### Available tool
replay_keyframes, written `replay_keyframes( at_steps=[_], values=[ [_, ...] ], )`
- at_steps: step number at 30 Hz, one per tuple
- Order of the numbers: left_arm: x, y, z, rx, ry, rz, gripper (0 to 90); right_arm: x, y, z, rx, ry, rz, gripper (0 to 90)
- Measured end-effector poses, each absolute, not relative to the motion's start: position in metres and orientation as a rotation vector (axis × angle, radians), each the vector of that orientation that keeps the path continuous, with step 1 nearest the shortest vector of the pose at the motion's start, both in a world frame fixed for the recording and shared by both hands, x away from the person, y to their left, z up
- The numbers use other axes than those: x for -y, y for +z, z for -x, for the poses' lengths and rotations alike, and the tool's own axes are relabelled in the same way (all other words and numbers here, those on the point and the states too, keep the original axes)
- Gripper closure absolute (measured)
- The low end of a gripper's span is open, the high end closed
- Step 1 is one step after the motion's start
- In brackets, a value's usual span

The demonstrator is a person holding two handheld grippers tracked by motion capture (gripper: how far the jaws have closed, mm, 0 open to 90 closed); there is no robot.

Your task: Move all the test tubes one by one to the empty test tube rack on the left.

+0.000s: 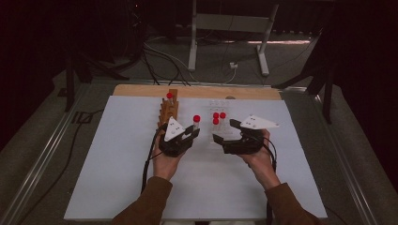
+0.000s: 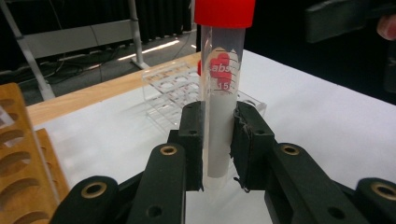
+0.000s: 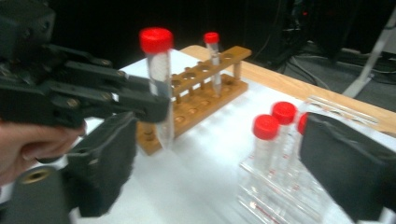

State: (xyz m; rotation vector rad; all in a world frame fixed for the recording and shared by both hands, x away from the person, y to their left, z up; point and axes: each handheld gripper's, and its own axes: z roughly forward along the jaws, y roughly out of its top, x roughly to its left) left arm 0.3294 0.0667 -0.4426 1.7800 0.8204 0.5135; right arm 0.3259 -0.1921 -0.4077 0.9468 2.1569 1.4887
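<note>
Clear glossy plastic tube [image 2: 219, 116], smooth red cap [image 2: 224, 11]; matt wooden rack [image 3: 205, 95]; transparent plastic rack [image 2: 175, 91]; matt white table [image 1: 117, 154].

The room is dark, its far walls black. A grey floor [image 1: 291, 56] lies beyond the table, crossed by cables [image 1: 159, 54] and a white plug [image 1: 233, 65]. A pale metal frame with two legs [image 1: 230, 28] stands at the far centre. Dark stand legs [image 1: 94, 70] sit far left and far right.

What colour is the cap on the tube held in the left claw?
Red; the cap shows best in the right gripper view.
</note>
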Motion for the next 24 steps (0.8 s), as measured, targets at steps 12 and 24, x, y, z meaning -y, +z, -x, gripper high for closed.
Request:
replay_keyframes(
  at_steps=[12, 24],
  values=[
    [-0.089, -0.434, -0.337, -0.861, 0.527, -1.724, 75.9, 0.234, -0.425, -0.306, -2.102, 1.410, -0.951, 0.0],
    [-0.106, -0.429, -0.344, -0.886, 0.565, -1.688, 75.9, 0.268, -0.448, -0.292, -2.031, 1.425, -1.037, 0.0]
  ],
)
